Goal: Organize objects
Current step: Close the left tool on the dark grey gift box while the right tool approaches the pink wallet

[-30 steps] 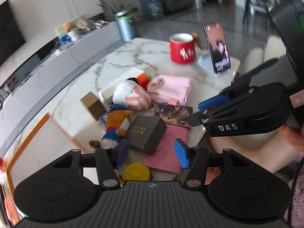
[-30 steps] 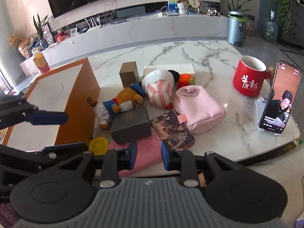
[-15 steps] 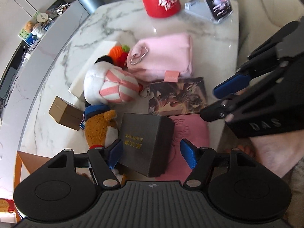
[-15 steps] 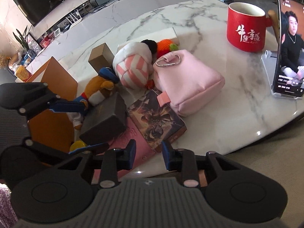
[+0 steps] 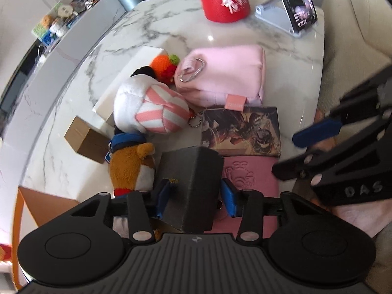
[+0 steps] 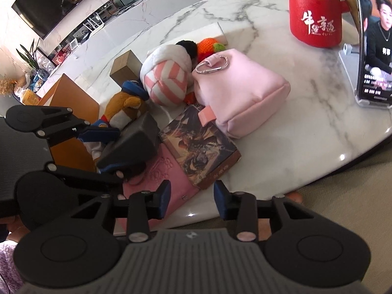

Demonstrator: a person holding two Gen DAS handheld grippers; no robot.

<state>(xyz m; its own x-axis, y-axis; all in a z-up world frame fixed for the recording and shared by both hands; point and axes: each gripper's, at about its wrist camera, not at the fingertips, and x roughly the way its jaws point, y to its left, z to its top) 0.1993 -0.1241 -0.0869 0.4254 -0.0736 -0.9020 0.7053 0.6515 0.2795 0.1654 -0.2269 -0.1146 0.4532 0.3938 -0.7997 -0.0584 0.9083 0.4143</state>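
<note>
Box: the dark box [image 5: 189, 178] sits on the bench [image 5: 289, 56] at my left claw's [image 5: 193, 196] 12 o'clock, long axis running away from me.
Left claw: closing, pads against its sides.
Right claw: my right claw [image 6: 191, 199] is opening, empty, at 3 o'clock.

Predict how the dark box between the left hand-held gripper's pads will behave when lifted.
The dark box looks rigid, so it should keep its shape. Its flat sides suit the closing pads. It leans on the pink notebook, so it may tilt.

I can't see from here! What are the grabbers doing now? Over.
Left hand-held gripper closing around dark grey box. Right hand-held gripper opening, empty, over pink notebook. Brown plush toy crowds box's left side.
</note>
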